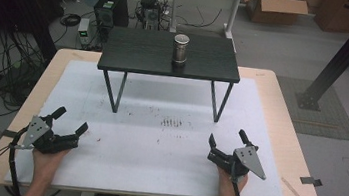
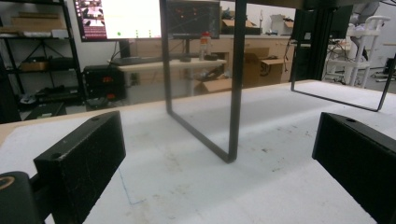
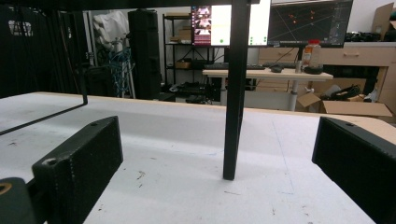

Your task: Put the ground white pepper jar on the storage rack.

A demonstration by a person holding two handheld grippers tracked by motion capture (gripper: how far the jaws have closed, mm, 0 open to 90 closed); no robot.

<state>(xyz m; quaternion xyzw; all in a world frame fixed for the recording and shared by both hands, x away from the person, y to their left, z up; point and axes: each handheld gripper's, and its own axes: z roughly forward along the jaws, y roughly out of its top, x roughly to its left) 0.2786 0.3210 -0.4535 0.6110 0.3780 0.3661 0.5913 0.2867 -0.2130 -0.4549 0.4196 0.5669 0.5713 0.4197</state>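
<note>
A metal cylinder can (image 1: 180,49) stands upright on a small black raised shelf (image 1: 132,52) at the far side of the white mat (image 1: 156,146). My left gripper (image 1: 71,120) rests low at the mat's near left, open, nothing between its jaws. My right gripper (image 1: 228,137) rests at the near right, also open and empty. In the left gripper view the shelf's left leg frame (image 2: 233,93) stands ahead between the wide-apart jaws. In the right gripper view the shelf's right leg (image 3: 233,93) rises just ahead.
The wooden table (image 1: 282,106) carries the white mat, with small dark specks (image 1: 172,123) near its middle. The shelf's thin black legs (image 1: 113,90) stand on the mat. Cables and equipment (image 1: 108,9) lie on the floor beyond.
</note>
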